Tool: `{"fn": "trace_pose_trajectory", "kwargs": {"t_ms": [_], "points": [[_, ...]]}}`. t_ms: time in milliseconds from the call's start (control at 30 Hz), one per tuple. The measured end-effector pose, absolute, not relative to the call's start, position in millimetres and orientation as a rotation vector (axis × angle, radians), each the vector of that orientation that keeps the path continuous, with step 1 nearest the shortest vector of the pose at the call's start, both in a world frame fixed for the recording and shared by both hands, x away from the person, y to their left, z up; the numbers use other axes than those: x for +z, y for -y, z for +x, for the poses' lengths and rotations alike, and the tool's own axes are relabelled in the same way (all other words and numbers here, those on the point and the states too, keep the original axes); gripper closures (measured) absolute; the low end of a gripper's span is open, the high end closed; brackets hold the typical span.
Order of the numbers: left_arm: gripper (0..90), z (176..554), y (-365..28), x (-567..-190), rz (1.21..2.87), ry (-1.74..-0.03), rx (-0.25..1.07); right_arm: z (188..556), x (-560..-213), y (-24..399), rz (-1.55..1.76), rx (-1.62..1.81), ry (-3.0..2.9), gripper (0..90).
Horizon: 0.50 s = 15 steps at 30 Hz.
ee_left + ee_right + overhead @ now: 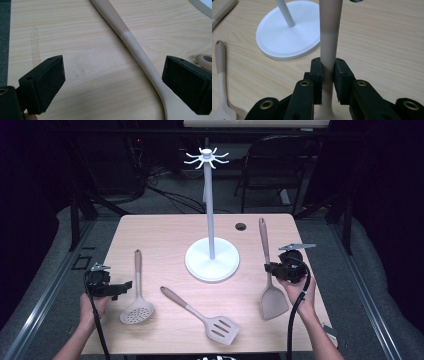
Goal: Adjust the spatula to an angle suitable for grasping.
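A: Grip first. Right gripper (328, 82) is clamped on the solid beige silicone turner's (270, 290) handle, at four o'clock from the white hook-topped utensil stand (212, 255).

B: And the left gripper (112, 82)?

A: Spread wide beside the beige round skimmer (137, 300) at eight o'clock on the tabletop (165, 230). Next, likely lift and hang the turner.

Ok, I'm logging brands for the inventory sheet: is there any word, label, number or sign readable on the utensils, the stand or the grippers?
None can be read.
Stand: plain white, no marking.
Skimmer, slotted turner and solid turner: plain, no print.
Left gripper and right gripper: black jaws with holes and brass rivets, no lettering.
Table: bare wood grain.
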<state>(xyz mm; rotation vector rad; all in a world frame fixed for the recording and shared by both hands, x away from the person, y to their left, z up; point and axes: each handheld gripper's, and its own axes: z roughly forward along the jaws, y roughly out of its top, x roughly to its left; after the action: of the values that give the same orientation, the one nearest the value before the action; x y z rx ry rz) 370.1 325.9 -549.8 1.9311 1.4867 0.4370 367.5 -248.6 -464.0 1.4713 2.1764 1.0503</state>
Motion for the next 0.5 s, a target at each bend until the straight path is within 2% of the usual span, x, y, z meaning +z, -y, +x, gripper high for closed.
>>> {"fn": "trace_pose_trajectory", "kwargs": {"t_ms": [500], "points": [[4.6,365.8,-325.5,-536.0,1.891,-1.462,0.485,354.1,-446.9,229.6,1.304,1.11,-2.156,78.5]]}}
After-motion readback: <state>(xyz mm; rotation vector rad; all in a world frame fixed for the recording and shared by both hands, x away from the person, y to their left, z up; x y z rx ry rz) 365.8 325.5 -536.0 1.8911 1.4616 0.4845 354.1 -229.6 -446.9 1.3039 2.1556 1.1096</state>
